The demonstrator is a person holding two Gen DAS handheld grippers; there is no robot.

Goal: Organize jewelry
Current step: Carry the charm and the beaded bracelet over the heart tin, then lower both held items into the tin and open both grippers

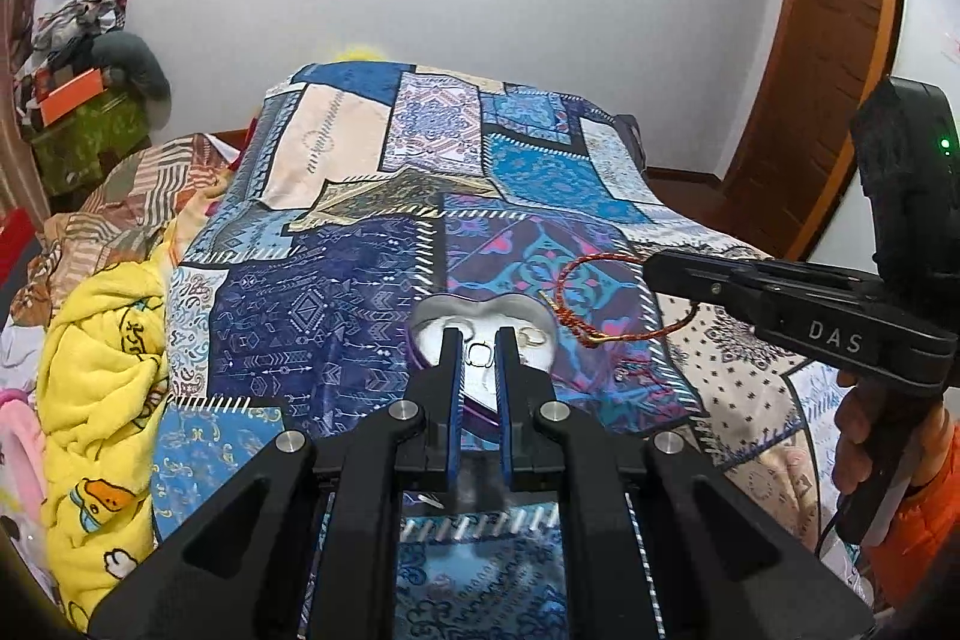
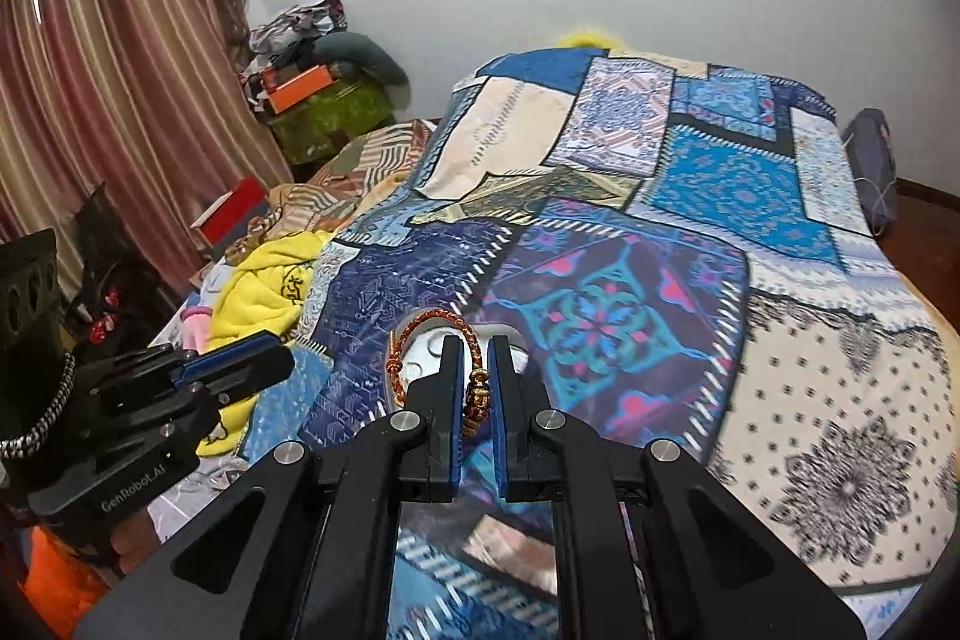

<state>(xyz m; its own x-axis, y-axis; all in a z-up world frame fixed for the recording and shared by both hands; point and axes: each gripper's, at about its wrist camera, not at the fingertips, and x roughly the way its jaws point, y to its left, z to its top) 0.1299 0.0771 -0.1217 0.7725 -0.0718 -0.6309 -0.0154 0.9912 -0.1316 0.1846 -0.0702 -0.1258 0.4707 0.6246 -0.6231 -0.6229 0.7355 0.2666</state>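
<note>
The bed (image 1: 372,244) fills the scene, its blue patchwork bedspread (image 2: 750,196) pulled flat to serve as the work surface. A yellow blanket (image 1: 102,376) is bunched at the bed's left side, out of the way.

Near the front edge of the spread sits a heart-shaped tin (image 1: 534,316), open side up, so it can take pieces dropped from above. A small gold ring (image 1: 533,337) lies inside it already, and another little piece between the left fingers is too small to name.

The left claw (image 1: 480,349) hangs over the tin with its jaws close together, gripping nothing I can make out; whether they are fully clenched I cannot tell. My guess is that it waits there to steady the tin.

The right claw (image 2: 477,376) is clenched on the red-and-gold cord bracelet (image 2: 432,328), pinching it by the beaded gold end (image 2: 478,397) so the loop hangs clear, just beside the tin. Judging by that, the drop into the tin comes next.
</note>
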